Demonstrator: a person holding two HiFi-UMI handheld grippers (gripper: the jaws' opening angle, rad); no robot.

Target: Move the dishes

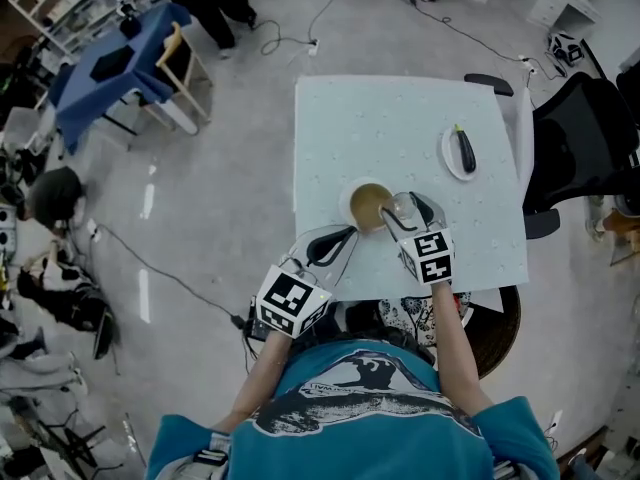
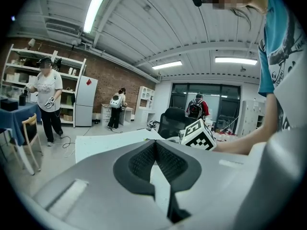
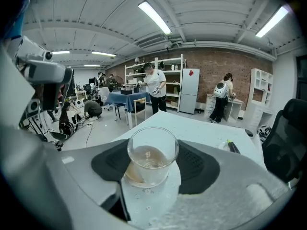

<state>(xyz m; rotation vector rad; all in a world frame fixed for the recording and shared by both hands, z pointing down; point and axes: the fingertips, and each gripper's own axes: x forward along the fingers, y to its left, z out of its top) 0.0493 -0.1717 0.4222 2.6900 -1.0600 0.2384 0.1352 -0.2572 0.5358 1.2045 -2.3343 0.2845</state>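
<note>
A clear glass (image 1: 403,208) (image 3: 152,150) stands upright between the pads of my right gripper (image 1: 407,204) (image 3: 154,164), which is shut on its sides, near the front of the white table (image 1: 400,118). Just left of the glass a brown bowl with a white rim (image 1: 368,205) sits on the table. Further right and back lies a white plate (image 1: 449,160) with a dark eggplant (image 1: 465,150) (image 3: 233,147) on it. My left gripper (image 1: 343,235) (image 2: 154,145) hovers at the table's front edge, left of the bowl, shut with nothing between its jaws.
A black office chair (image 1: 585,138) stands against the table's right side. At the far left are a blue-covered table (image 1: 110,63) and a wooden chair (image 1: 180,68). Cables run over the grey floor, and people stand and crouch at the left.
</note>
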